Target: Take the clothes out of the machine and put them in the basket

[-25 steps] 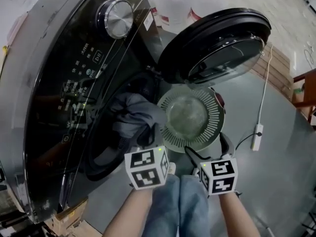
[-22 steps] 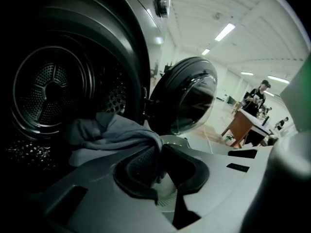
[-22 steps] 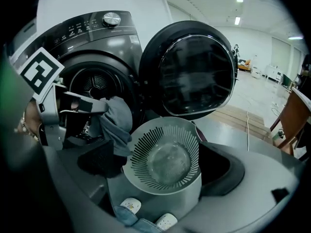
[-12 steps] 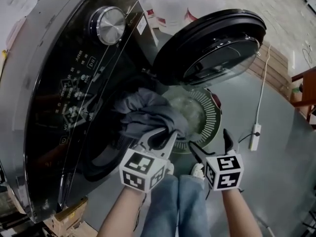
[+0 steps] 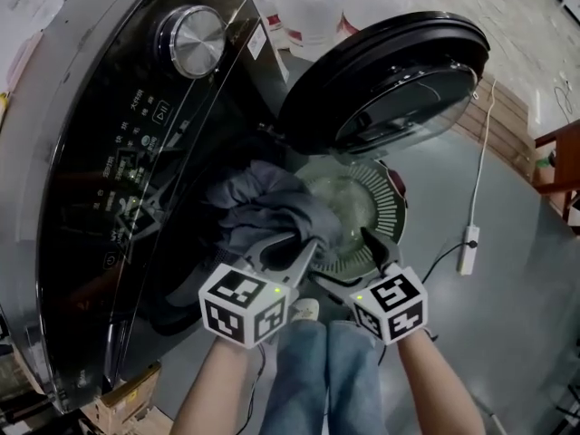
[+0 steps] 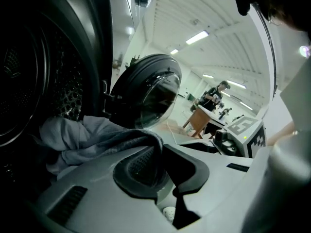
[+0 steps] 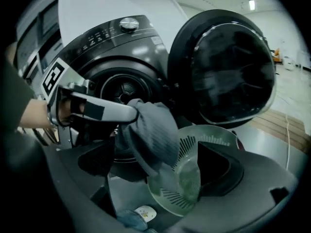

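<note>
A dark front-loading washing machine (image 5: 136,152) stands with its round door (image 5: 390,80) swung open. A grey garment (image 5: 267,208) hangs out of the drum mouth. My left gripper (image 5: 304,243) is shut on the garment's edge and holds it over the rim of the green slotted basket (image 5: 385,216), which sits on the floor under the door. In the left gripper view the grey garment (image 6: 97,137) runs from the drum into the closed jaws. My right gripper (image 5: 343,259) is open just right of the cloth. In the right gripper view the garment (image 7: 153,130) droops over the basket (image 7: 192,171).
Water jugs (image 5: 313,7) stand behind the machine. A white cable with a power strip (image 5: 468,247) lies on the grey floor at right, near wooden furniture (image 5: 557,166). A cardboard box (image 5: 127,397) sits at the lower left. The person's jeans (image 5: 326,370) are below the grippers.
The left gripper has drawn the grey garment out of the drum and over the basket. The right gripper has moved up and left, closer to the cloth.
</note>
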The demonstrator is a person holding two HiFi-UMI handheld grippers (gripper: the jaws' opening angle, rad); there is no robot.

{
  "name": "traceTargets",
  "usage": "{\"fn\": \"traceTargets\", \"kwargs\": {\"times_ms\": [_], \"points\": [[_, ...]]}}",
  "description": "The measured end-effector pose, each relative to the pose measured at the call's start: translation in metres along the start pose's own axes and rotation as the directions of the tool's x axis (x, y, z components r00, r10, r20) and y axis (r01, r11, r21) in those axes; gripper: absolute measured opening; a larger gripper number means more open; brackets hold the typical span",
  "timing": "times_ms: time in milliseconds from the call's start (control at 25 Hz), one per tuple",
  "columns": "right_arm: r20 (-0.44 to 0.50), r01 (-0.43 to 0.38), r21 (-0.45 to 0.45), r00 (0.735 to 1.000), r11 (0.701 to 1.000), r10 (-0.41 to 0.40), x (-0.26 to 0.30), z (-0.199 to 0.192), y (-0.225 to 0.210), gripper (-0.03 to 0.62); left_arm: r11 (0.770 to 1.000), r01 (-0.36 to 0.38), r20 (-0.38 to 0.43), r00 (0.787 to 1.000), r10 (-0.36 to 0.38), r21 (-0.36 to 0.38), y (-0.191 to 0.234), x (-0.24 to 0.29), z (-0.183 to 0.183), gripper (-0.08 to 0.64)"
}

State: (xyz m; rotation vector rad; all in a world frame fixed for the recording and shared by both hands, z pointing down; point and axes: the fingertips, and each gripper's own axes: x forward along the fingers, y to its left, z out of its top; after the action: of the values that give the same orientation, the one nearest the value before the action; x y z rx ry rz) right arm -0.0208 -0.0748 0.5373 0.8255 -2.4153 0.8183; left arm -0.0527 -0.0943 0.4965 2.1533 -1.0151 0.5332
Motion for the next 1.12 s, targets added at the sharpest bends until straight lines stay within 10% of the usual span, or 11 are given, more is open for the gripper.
{"fn": "traceTargets", "kwargs": {"times_ms": [360,520,640,840,1120], "points": [[-0.043,-0.128,-0.057,0.991,0.99,0.125,0.043,0.012,0.01,0.509,0.998,0.054,-0.052,0.997,-0.053,0.03,0.003,-0.004,-0.003,0.046],[-0.091,-0.175,-0.127,0.982,0.976,0.164,0.043,0.01,0.019,0.06,0.998,0.022,-0.058,0.998,-0.019,0.054,0.007,-0.003,-0.007,0.046],[-0.108,-0.157,-0.117,0.984,0.981,0.144,0.042,0.007,0.016,0.051,0.996,-0.014,-0.086,0.996,0.022,0.089,0.009,0.0,-0.014,0.061],[-0.057,-0.093,-0.032,0.994,0.995,0.091,0.027,0.012,-0.004,0.051,0.992,-0.06,-0.114,0.991,0.073,0.112,0.015,-0.001,-0.026,0.29],[-0.092,0.031,-0.11,0.995,0.993,-0.041,0.013,0.001,-0.025,0.051,0.972,-0.113,-0.178,0.972,0.151,0.206,0.039,-0.009,-0.047,0.301]]}}
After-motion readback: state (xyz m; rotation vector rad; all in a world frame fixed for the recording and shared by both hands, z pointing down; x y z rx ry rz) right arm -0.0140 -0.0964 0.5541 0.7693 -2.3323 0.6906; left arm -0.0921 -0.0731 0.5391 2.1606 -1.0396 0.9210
